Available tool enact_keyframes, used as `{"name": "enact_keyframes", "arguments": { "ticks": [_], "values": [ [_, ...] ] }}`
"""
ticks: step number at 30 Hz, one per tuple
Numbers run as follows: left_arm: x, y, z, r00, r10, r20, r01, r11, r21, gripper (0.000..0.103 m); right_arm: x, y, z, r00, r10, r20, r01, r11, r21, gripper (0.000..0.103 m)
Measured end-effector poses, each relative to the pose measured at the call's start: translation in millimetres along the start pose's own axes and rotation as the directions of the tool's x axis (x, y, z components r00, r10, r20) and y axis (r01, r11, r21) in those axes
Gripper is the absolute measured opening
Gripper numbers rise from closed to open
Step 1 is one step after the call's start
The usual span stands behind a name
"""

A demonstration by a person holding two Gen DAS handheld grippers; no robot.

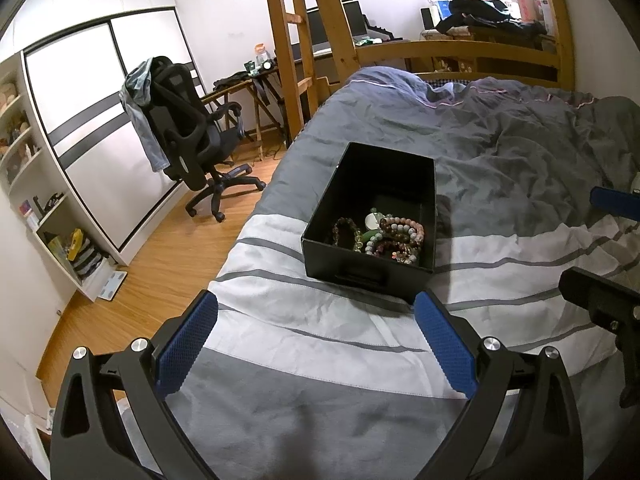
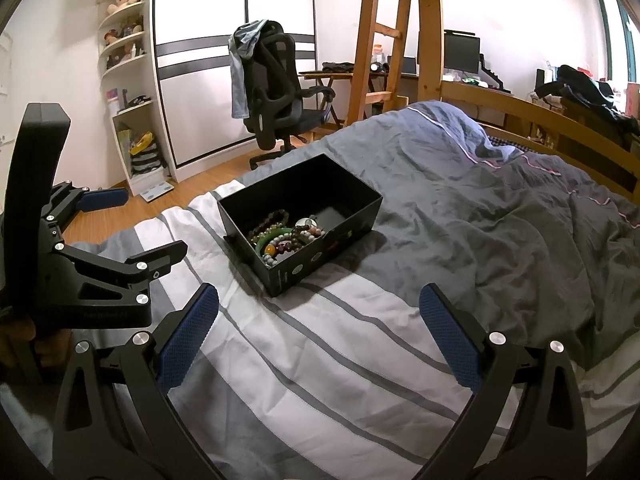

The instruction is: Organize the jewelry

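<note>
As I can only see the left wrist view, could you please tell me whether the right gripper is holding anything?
Observer: No. The right gripper is open, its fingers empty above the striped duvet.
Operator: Thank you. Does the box's far long wall show anything?
Observer: Yes. The black box has small round printed marks on the outside of the wall facing the right gripper.

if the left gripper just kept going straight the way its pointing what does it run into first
Most likely the near wall of the black box, which sits straight ahead between the fingers of the open left gripper. Only striped bedding lies before it. If the gripper rides higher than it looks, it could pass over the rim to the bracelets.
</note>
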State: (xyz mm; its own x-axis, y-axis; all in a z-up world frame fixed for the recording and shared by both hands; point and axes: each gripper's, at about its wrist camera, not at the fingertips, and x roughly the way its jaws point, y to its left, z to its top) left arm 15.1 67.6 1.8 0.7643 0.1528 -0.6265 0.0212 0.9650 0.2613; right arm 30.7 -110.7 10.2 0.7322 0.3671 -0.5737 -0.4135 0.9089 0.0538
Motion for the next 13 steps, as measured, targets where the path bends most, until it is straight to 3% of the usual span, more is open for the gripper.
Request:
{"name": "enact_keyframes", "arguments": {
  "ticks": [13],
  "values": [
    [0.9, -5.0, -1.0, 1.0, -0.008, -0.005, 0.009, 1.0, 0.022, 0.097, 2.5, -0.5, -0.8, 1.0, 0.007, -0.017, -0.007, 1.0, -0.014, 0.099]
  ]
}}
